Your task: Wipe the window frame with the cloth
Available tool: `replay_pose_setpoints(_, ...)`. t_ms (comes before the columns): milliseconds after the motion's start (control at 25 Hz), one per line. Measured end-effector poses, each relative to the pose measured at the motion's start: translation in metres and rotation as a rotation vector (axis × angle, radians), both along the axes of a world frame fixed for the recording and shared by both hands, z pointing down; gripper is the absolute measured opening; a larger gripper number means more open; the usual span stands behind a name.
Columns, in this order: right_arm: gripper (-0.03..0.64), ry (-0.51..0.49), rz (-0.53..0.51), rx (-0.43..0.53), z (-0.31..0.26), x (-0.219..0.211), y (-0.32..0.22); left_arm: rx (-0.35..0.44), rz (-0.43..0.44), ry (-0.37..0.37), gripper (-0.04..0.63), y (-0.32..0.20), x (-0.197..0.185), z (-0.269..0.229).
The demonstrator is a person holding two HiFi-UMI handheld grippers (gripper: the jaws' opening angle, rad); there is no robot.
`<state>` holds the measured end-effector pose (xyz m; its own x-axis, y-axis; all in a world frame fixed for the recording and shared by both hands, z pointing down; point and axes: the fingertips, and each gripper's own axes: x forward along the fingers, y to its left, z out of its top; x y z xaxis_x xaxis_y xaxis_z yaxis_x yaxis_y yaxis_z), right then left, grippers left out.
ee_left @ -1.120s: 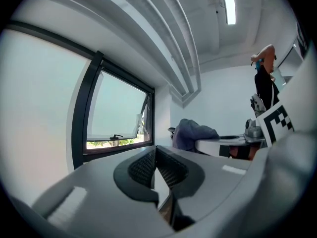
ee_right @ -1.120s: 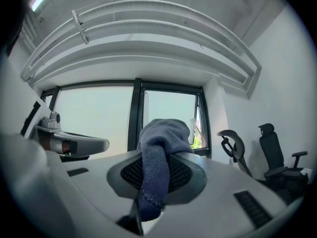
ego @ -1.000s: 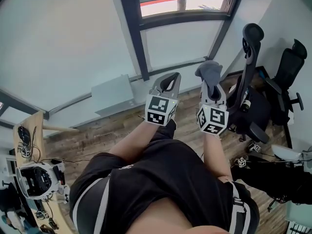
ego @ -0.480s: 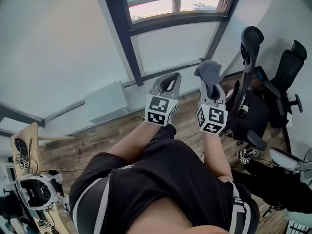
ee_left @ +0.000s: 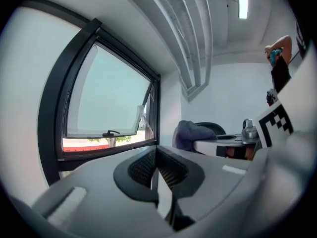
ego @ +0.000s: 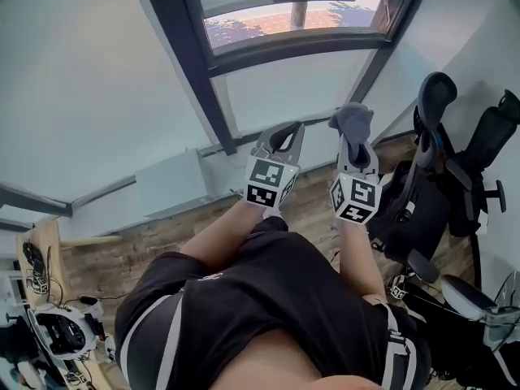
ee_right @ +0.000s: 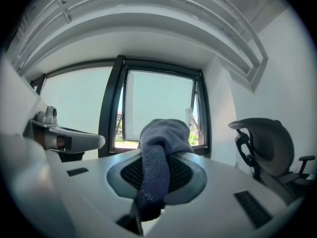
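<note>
Here my right gripper [ego: 353, 140] stood clamped on the bunched grey fleece cloth [ego: 350, 119], ready for the dark metal window frame [ego: 284, 47] at twelve o'clock, while my left gripper [ego: 283, 135] hung closed, empty.

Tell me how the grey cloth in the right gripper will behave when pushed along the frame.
Probably floppy: the cloth bunches and droops over the right gripper, shut on it. Likely light and soft, so it should mould to the window frame rather than skid.

The cloth [ego: 351, 119] sits in the right tool [ego: 352, 138], the left tool [ego: 285, 130] beside it, the window frame [ego: 276, 51] ahead, a chair [ego: 435, 102] rightward.
</note>
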<state>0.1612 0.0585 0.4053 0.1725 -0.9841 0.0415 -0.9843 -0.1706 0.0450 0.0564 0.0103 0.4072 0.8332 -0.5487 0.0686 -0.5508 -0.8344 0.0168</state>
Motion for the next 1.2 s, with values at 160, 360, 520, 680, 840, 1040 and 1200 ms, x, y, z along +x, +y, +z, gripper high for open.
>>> replay_pose_setpoints(160,0.071,-0.006,-0.009,-0.010,0.000,0.018,-0.049,-0.024,-0.024,-0.002,0.006,-0.048,0.013,0.002)
replay_pose_setpoints(360,0.071,-0.003,-0.006,-0.034,0.004,0.043,-0.104,-0.060,-0.051,0.000,0.006,-0.102,0.029,0.010)
replay_pose_setpoints(520,0.071,0.005,0.001,-0.030,0.003,0.061,-0.142,-0.066,-0.059,0.002,0.008,-0.140,0.042,0.012)
replay_pose_setpoints(680,0.071,0.011,0.026,-0.053,0.010,0.075,-0.166,-0.074,-0.070,0.001,0.006,-0.169,0.048,0.013)
replay_pose_setpoints(840,0.071,0.008,0.050,-0.068,0.017,0.092,-0.183,-0.079,-0.095,-0.006,0.006,-0.186,0.046,0.014)
replay_pose_setpoints(1040,0.071,-0.014,0.115,-0.104,0.028,0.133,-0.208,-0.089,-0.152,-0.018,0.006,-0.205,0.039,0.016)
replay_pose_setpoints(1200,0.070,-0.056,0.187,-0.128,0.032,0.187,-0.239,-0.108,-0.215,0.006,0.006,-0.230,0.031,0.007)
